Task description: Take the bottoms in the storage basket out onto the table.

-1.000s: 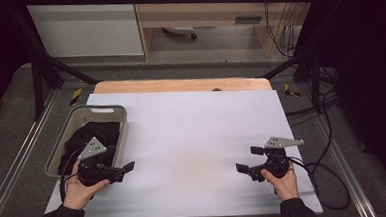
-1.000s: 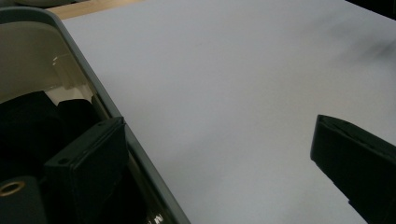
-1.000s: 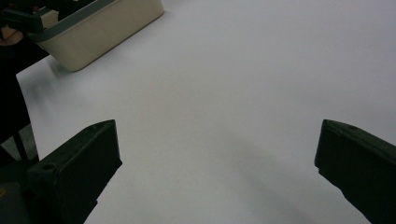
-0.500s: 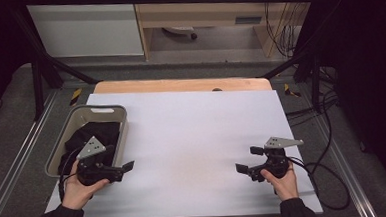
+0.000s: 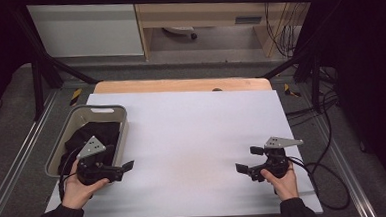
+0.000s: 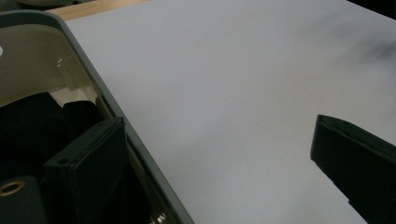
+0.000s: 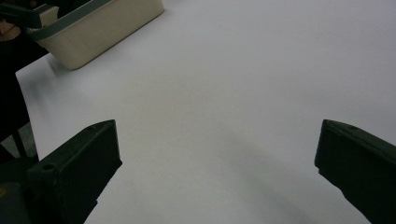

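While we compare this moment with the two earlier high views, we find nothing moved: both hands sit where they were. Left tongs (image 5: 128, 166) gape wide at the near corner of the grey bin (image 5: 123, 123), one jaw over its rim. Dark cloth (image 5: 90, 136) lies inside it, untouched. Right tongs (image 5: 248, 158) gape wide over the bare white bench (image 5: 192, 133). We judge work not yet begun. No writing legible.

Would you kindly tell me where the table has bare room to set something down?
The white tabletop lies bare between the left gripper and right gripper, and back to the wooden edge. The left side is crowded: the grey bin holds dark cloth.
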Demonstrator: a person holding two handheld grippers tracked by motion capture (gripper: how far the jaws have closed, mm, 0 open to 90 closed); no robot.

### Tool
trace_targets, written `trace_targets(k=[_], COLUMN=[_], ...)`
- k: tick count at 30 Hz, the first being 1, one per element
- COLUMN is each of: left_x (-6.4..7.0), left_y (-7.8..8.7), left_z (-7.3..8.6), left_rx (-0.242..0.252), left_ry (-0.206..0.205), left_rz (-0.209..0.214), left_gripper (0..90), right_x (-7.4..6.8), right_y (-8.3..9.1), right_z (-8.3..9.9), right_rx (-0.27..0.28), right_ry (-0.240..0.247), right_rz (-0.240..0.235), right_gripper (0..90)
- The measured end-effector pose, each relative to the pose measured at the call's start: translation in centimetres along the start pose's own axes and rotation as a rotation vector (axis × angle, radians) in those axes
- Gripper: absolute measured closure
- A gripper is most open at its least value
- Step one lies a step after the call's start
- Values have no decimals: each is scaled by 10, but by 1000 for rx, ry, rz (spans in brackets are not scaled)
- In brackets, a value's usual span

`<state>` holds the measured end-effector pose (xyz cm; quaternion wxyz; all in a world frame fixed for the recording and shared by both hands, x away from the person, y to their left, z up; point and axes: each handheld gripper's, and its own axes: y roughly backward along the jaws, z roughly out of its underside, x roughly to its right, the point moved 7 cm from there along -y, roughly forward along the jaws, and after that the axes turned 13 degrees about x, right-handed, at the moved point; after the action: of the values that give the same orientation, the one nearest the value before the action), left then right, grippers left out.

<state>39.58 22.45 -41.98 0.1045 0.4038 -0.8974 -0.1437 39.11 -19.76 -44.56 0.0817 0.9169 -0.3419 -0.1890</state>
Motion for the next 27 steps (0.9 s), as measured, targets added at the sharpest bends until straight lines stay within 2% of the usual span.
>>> trace_targets(k=[13,27], left_x=[0,-6], left_y=[1,4], left_z=[-2,-3], left_rx=[-2,-6], left_ry=[-6,-2], left_rz=[-1,-21], left_gripper=[39,39], right_x=[0,0], right_y=[0,0], right_z=[0,1], right_rx=[-3,-3], right_ry=[1,2], right_rz=[3,1], right_gripper=[6,6])
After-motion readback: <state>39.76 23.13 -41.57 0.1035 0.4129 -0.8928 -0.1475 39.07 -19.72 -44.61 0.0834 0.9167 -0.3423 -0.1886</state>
